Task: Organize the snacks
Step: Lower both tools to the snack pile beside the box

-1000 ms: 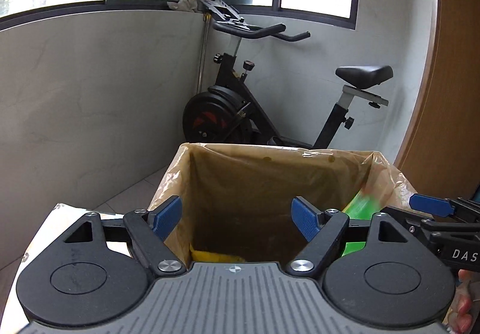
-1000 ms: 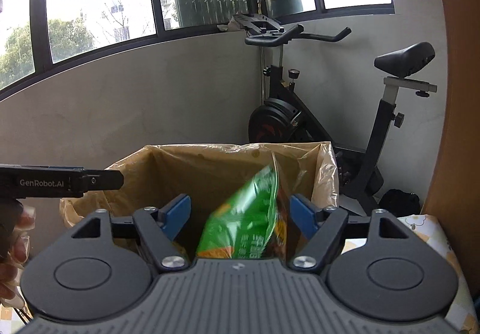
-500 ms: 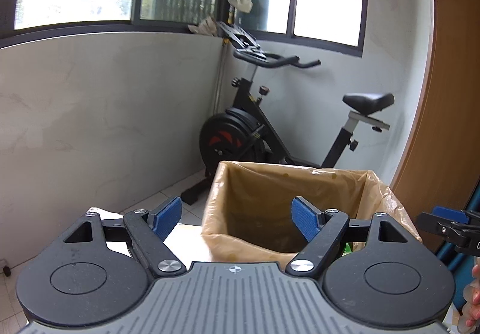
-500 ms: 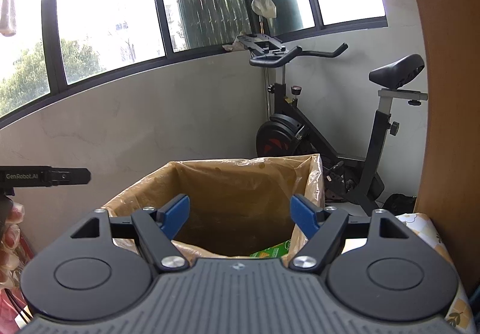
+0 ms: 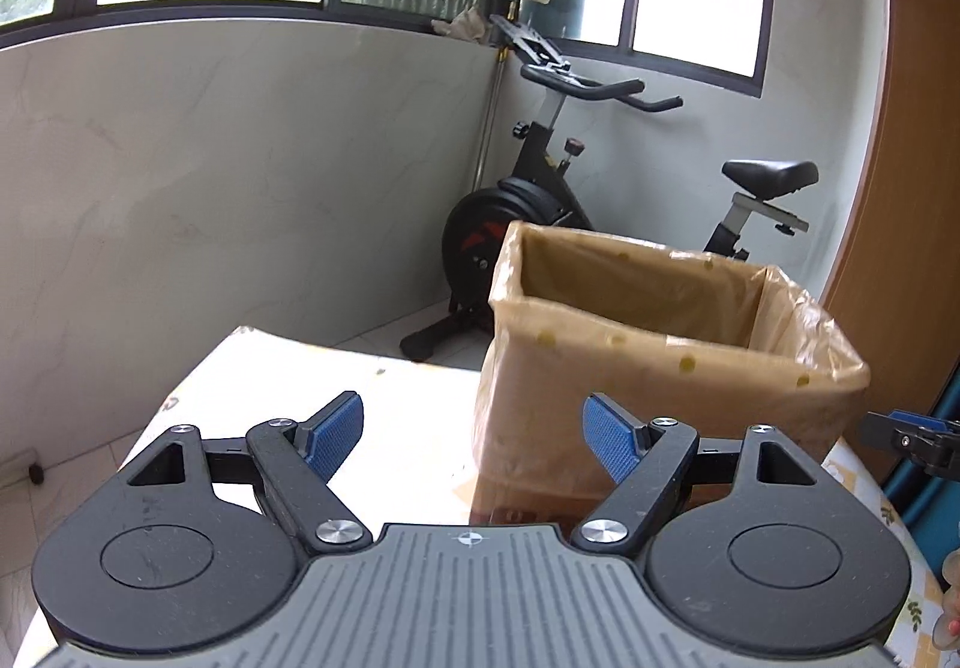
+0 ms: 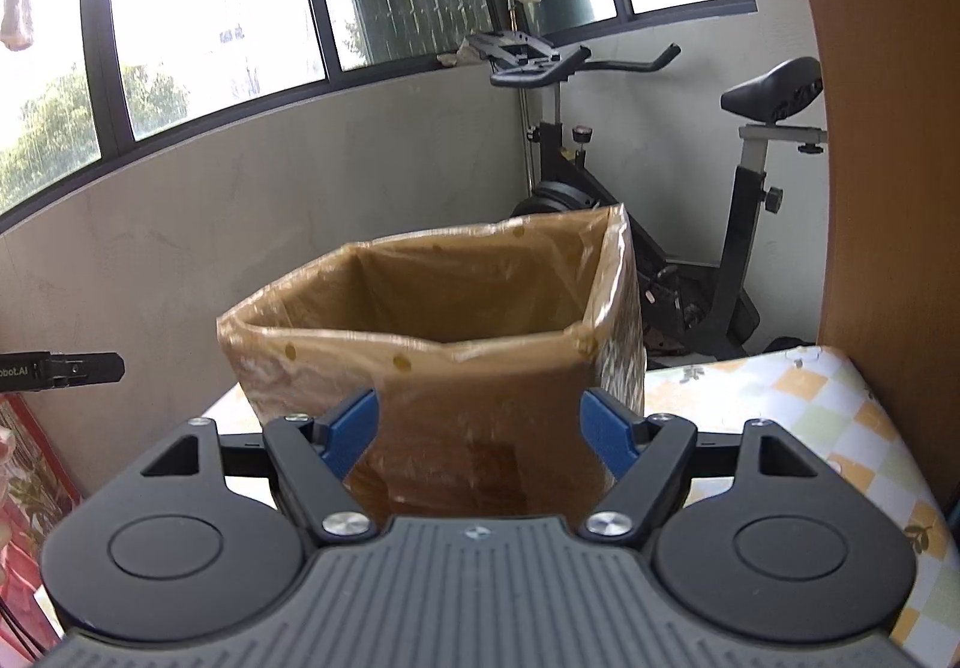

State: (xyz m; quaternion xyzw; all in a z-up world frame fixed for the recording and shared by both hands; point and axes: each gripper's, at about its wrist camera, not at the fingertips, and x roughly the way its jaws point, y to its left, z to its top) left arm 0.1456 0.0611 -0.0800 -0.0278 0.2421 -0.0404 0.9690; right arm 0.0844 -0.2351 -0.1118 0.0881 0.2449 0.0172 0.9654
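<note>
An exercise bike [image 5: 576, 200] stands in the corner by the windows. In front of it, a table [image 6: 780, 404] carries a cardboard box [image 6: 480, 368] lined with a thin plastic bag, set toward the far edge. No snacks show from here; any in the box lie below its rim. The liner looks soft and slippery, so the stiff box walls seem the better hold. The left gripper [image 5: 474, 437] and right gripper [image 6: 480, 431] both hover with jaws spread, holding nothing.

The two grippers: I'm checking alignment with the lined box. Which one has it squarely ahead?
The right gripper: the lined box appears centred ahead of its pads. The left gripper has it off toward its right pad.
</note>
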